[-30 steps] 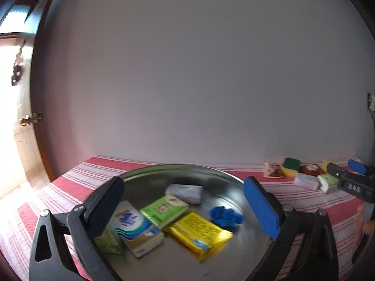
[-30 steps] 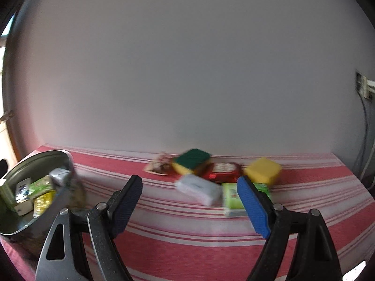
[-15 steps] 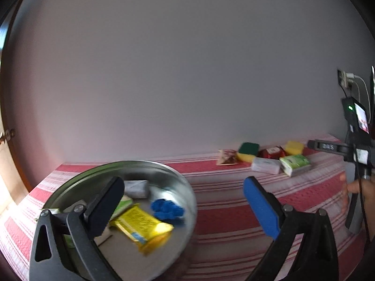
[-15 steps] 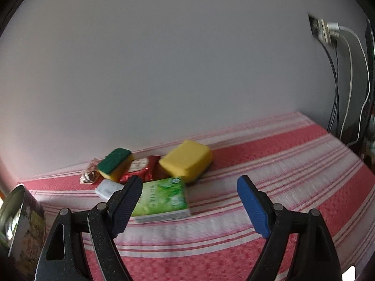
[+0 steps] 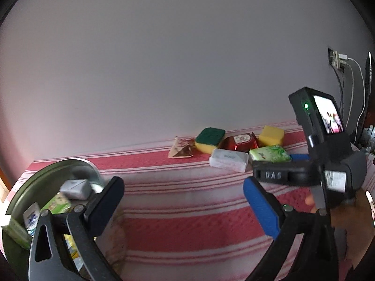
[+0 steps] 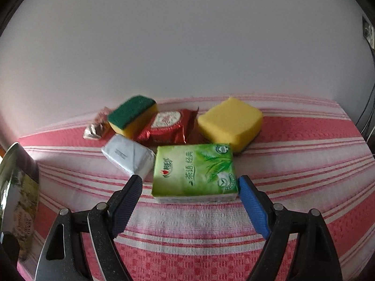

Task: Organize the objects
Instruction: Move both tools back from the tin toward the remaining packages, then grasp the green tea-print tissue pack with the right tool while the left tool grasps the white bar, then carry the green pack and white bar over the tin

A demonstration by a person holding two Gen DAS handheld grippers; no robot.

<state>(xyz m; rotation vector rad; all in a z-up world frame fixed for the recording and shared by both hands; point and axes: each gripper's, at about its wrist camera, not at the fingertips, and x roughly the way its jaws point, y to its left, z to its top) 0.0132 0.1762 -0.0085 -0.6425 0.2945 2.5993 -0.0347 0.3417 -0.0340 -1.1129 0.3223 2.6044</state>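
Observation:
My right gripper (image 6: 189, 181) is open and points down at a green tissue pack (image 6: 194, 171) on the red-striped cloth (image 6: 211, 245). Its fingertips flank the pack's near end without pressing on it. Behind the pack lie a white pack (image 6: 129, 157), a red packet (image 6: 164, 126), a green-topped sponge (image 6: 131, 114), a yellow sponge (image 6: 230, 121) and a foil sachet (image 6: 96, 128). My left gripper (image 5: 182, 185) is open and holds nothing, over the cloth just right of a metal bowl (image 5: 46, 171) with several packs in it. From the left wrist view the same green tissue pack (image 5: 269, 153) sits far right.
A hand (image 5: 351, 224) holds the right tool, whose camera housing (image 5: 316, 117) fills the right of the left wrist view. A plain wall (image 6: 187, 46) stands just behind the items. A wall socket with cables (image 5: 339, 61) is at the far right. The bowl's rim (image 6: 14, 164) edges the right wrist view.
The left wrist view swung right, away from the bowl towards the cluster of items. My right gripper came down and closer, so the green tissue pack now lies between its fingertips. Both stayed open.

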